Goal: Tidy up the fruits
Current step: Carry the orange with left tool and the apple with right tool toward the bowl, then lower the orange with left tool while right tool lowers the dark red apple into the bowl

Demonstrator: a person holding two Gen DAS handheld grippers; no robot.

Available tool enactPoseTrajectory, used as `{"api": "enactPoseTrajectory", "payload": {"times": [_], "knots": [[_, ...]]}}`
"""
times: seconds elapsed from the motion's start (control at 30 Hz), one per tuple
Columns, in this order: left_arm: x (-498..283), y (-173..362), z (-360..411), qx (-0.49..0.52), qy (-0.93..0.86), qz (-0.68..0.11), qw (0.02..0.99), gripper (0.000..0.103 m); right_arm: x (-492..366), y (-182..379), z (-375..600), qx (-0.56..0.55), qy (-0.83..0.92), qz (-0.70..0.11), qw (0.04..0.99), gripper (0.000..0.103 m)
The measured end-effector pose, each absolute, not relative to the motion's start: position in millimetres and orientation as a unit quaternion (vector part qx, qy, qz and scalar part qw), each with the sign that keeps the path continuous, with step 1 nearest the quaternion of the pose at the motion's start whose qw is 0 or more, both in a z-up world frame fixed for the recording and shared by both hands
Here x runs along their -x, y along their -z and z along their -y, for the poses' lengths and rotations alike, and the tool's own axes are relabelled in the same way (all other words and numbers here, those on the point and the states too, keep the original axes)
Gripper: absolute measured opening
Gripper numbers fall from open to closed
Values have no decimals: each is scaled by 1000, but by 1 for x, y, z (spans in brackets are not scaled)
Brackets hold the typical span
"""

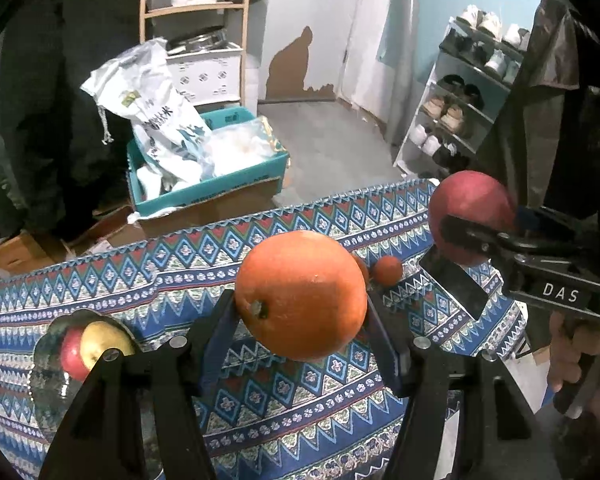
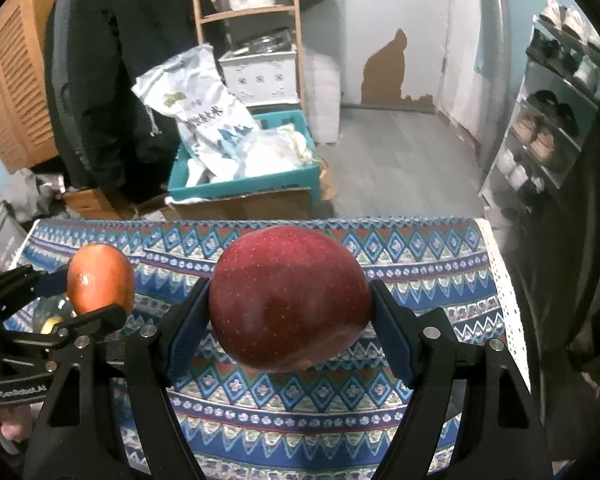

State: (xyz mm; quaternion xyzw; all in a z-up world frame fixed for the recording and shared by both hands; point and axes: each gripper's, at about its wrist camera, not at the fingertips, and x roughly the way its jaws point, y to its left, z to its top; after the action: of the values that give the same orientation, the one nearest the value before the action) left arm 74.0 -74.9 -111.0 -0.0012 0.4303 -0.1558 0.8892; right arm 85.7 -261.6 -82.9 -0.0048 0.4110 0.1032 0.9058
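My left gripper [image 1: 300, 300] is shut on a large orange [image 1: 300, 294] and holds it above the patterned tablecloth [image 1: 260, 400]. My right gripper [image 2: 290, 300] is shut on a dark red apple [image 2: 288, 298], also held above the cloth. The right gripper and apple [image 1: 470, 210] show at the right of the left wrist view. The left gripper with the orange [image 2: 100, 278] shows at the left of the right wrist view. A glass bowl [image 1: 48, 384] at the left holds a red apple [image 1: 71, 354] and a yellow apple [image 1: 102, 340]. Two small oranges [image 1: 386, 270] lie on the cloth behind the large orange.
The table's far edge [image 2: 260, 222] runs across both views. Beyond it stand a teal crate [image 1: 208, 184] with bags on cardboard boxes, a wooden shelf [image 1: 196, 8], a shoe rack [image 1: 460, 96] at right and a person in dark clothes [image 2: 112, 80].
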Motion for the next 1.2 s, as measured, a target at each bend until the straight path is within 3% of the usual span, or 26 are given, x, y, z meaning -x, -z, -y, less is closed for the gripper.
{"api": "enactPoseTrajectory", "payload": {"times": [0.77,1.2], "knots": [[-28,83,-15,33,97,-399,911,64,-64,53,171,34,-192,-387,901,77],[-14,93,-91,69,36,-405,911,64,-66,69,99,48,-254,-408,875,77]]}}
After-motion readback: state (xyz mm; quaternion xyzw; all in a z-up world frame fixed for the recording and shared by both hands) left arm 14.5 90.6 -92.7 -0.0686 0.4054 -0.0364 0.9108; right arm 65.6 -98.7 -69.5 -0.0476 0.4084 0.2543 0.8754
